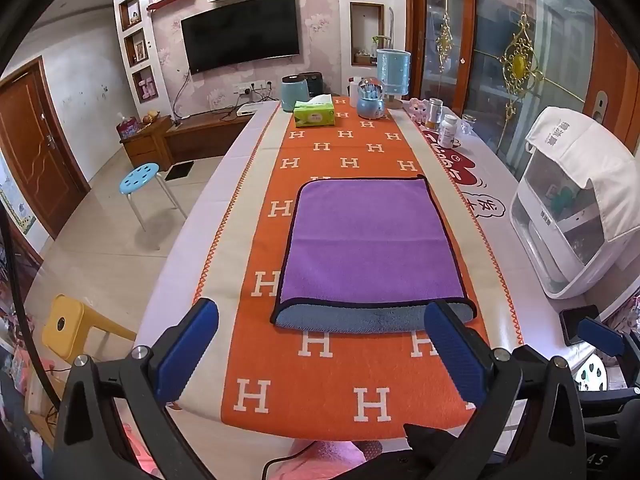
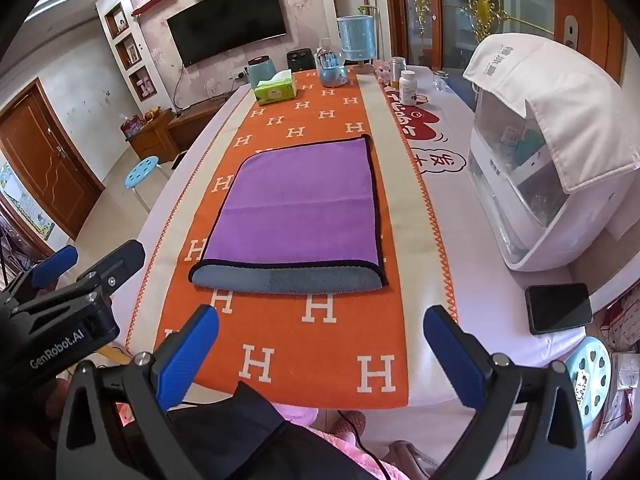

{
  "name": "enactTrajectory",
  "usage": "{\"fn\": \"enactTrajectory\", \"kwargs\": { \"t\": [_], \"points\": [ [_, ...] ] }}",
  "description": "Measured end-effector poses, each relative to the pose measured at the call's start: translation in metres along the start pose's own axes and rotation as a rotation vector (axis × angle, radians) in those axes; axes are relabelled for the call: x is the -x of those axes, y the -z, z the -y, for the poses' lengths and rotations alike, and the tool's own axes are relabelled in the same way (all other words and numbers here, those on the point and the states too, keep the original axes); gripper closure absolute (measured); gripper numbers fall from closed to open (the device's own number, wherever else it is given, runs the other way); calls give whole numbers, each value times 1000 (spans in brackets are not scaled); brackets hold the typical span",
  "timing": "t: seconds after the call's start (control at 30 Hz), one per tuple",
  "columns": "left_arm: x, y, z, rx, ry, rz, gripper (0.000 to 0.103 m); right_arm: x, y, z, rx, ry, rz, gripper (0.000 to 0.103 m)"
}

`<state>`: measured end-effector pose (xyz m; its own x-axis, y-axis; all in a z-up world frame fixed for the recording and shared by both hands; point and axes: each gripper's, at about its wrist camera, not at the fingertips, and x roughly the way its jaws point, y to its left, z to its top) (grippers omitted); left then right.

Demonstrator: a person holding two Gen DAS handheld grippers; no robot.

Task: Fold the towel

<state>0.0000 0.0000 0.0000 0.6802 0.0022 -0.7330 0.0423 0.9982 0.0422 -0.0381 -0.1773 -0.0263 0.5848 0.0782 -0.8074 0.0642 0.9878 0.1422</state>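
A purple towel with a dark hem lies flat on the orange H-patterned runner, folded over so its grey underside shows as a strip along the near edge. It also shows in the right wrist view. My left gripper is open and empty, held above the table's near end, just short of the towel's near edge. My right gripper is open and empty, a little nearer the table's front edge. The left gripper's body shows in the right wrist view at the left.
A white appliance with a cloth cover stands at the table's right. A black phone lies near the right front corner. A tissue box, jars, bottles and a blue container stand at the far end. Stools stand beside the table.
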Motion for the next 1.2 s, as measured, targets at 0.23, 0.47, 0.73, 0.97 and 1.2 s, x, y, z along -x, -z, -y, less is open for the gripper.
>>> {"fn": "enactTrajectory", "kwargs": {
  "t": [0.23, 0.47, 0.73, 0.97, 1.2],
  "points": [
    [0, 0, 0, 1, 2, 2, 1, -1, 0, 1, -1, 2, -4, 1],
    [0, 0, 1, 3, 4, 3, 1, -2, -1, 2, 0, 4, -6, 1],
    [0, 0, 1, 5, 7, 5, 1, -2, -1, 3, 0, 7, -8, 1],
    [2, -5, -7, 6, 8, 5, 1, -2, -1, 6, -1, 7, -10, 1],
    [2, -5, -9, 6, 9, 6, 1, -1, 0, 15, -5, 10, -10, 1]
  ]
}}
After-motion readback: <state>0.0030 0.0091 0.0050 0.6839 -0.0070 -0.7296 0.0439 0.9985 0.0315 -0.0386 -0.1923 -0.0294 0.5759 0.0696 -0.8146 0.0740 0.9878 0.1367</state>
